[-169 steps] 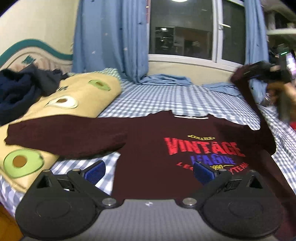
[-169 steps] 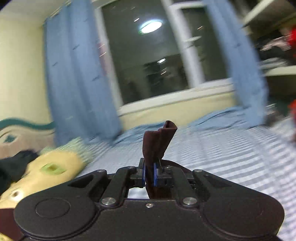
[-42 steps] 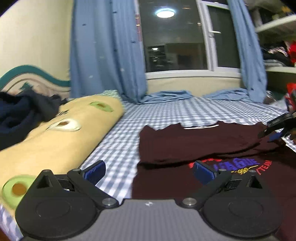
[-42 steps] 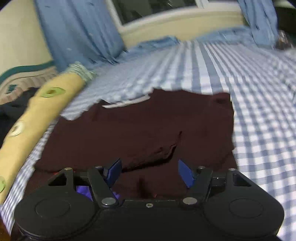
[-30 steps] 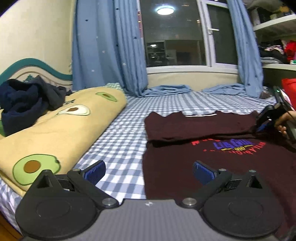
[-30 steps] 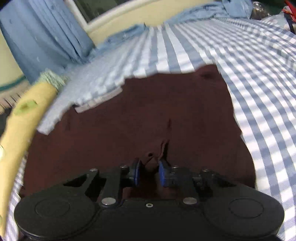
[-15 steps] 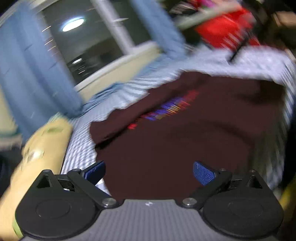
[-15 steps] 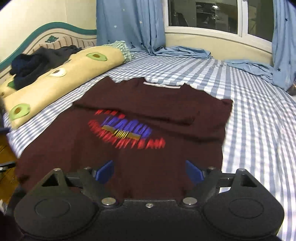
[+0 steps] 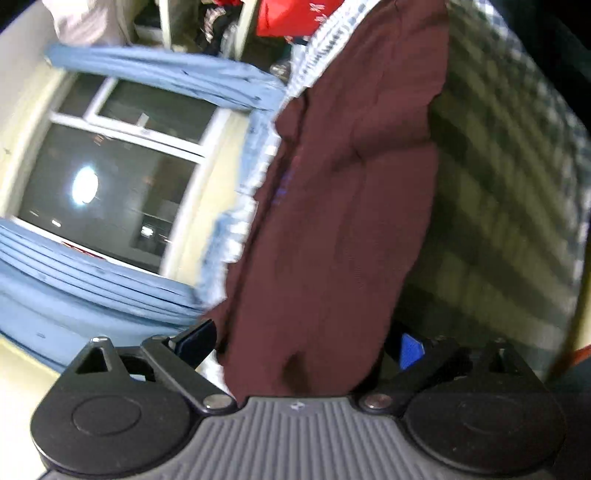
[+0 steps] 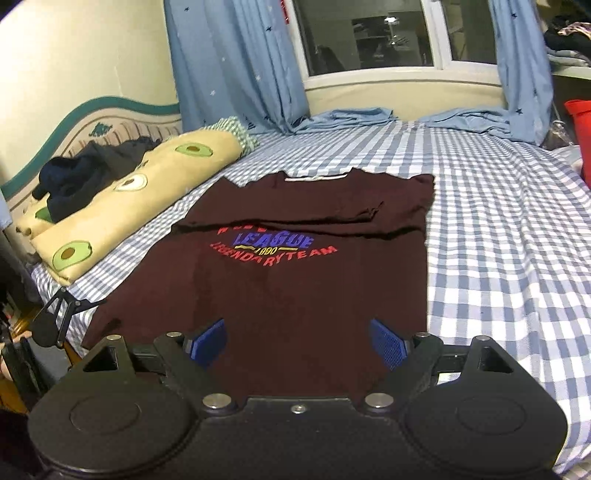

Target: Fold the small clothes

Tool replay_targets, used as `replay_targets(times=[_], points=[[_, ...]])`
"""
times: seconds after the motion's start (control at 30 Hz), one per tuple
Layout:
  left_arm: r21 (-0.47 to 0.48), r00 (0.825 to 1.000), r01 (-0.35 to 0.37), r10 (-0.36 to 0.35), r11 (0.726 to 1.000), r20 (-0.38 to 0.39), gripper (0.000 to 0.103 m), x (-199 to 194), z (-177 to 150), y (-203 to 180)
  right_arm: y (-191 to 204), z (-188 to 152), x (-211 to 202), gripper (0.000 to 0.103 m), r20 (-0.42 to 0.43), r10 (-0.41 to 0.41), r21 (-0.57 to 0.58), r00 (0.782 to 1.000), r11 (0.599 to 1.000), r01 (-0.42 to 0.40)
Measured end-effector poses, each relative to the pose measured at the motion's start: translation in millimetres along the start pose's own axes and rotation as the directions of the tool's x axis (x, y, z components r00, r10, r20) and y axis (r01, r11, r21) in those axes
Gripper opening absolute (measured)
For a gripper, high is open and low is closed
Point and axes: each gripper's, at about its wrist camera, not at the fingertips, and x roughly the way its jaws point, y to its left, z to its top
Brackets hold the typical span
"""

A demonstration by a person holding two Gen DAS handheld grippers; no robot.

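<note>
Bed point(image 10: 498, 236), blue/white check sheet, is seen filling most of rt wrist view; same check is seen blurred and rolled sideways in lft wrist view point(image 9: 498, 206).

Maroon T-shirt point(image 10: 295, 266) is laid flat, front up, roughly mid-bed, collar twd window point(image 10: 369, 33), hem twd camera at near bed edge. Both sleeves are folded in across chest: a dark band w/ a ragged lower edge is formed, top line of print is mostly covered. Still legible below the band: "LEAGUE" in blue, a yellow number line, "LEGENDARY TEAM" in red arc. White neck tape is visible at collar. Lower body is smooth, few creases; near-left hem corner is slightly lifted. In lft wrist view the shirt point(image 9: 332, 221) is seen as a long maroon strip running up frame, motion-blurred, soft wrinkles mid-length, its hem end lying betw the fingers.

Avocado-print quilt point(image 10: 122, 206), folded, is placed along shirt's left side, near but apart. Dark clothes pile point(image 10: 85, 173) is resting on quilt's far end by headboard. Blue curtains point(image 10: 236, 66) are hung either side of window.

Rt gripper point(image 10: 297, 343): jaws spread wide, nothing gripped, poised over shirt hem. Lft gripper point(image 9: 301, 345): jaws also spread, cloth lying betw fingers, not pinched; contact w/ pads can't be told (blur).
</note>
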Motion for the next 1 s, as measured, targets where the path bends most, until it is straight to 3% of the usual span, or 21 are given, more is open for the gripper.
replay_targets(times=[0.17,0.3,0.33,0.4,0.43,0.47,0.63,0.8,0.83,0.9,1.0], points=[[-0.025,0.984,-0.177,0.178,0.984,0.030,0.100,-10.6,5.2,1.6,-11.9,-3.7,-6.6,0.086,0.014,0.007,0.072,1.000,0.997,-0.008],[0.054,0.993,-0.117,0.117,0.992,0.007,0.088,4.7,3.1,-17.0,-9.9,-7.7,0.1,0.086,-0.007,0.016,0.088,1.000,0.996,-0.016],[0.084,0.991,-0.134,0.131,0.987,0.034,0.081,4.8,3.2,-22.5,-7.9,-7.7,1.6,0.086,-0.012,0.022,0.084,1.000,0.996,-0.021],[0.085,0.995,-0.090,0.086,0.992,0.045,0.054,3.6,6.8,-18.3,-3.0,-6.3,1.8,0.086,-0.013,0.022,0.063,1.000,0.998,-0.021],[0.047,0.998,-0.053,0.051,0.998,0.039,0.023,3.2,9.3,-10.1,0.3,-5.2,0.3,0.086,-0.011,0.012,0.039,1.000,0.999,-0.011],[0.012,0.999,-0.026,0.025,1.000,0.038,0.011,2.1,11.4,-1.6,3.3,-4.1,-2.0,0.086,-0.009,-0.001,0.013,1.000,1.000,0.001],[-0.096,0.997,0.044,-0.037,0.994,0.070,0.009,-1.9,24.3,46.2,15.5,-6.0,-13.5,0.087,-0.001,-0.037,-0.097,0.999,0.995,0.037],[-0.287,0.989,0.123,-0.094,0.950,0.114,0.009,9.9,26.0,114.4,29.7,-16.2,-13.1,0.086,-0.002,-0.068,-0.211,0.998,0.975,0.066],[-0.322,0.988,0.132,-0.097,0.938,0.121,0.009,13.5,27.4,125.7,35.5,-18.8,-11.1,0.085,-0.009,-0.079,-0.255,0.997,0.964,0.074],[-0.371,0.987,0.137,-0.093,0.918,0.134,0.009,23.6,30.5,145.6,48.2,-24.2,-4.1,0.074,-0.034,-0.113,-0.349,0.993,0.932,0.094],[-0.392,0.986,0.124,-0.067,0.911,0.155,0.009,37.0,38.7,165.5,64.6,-37.3,6.7,0.070,-0.050,-0.159,-0.464,0.986,0.878,0.118]])
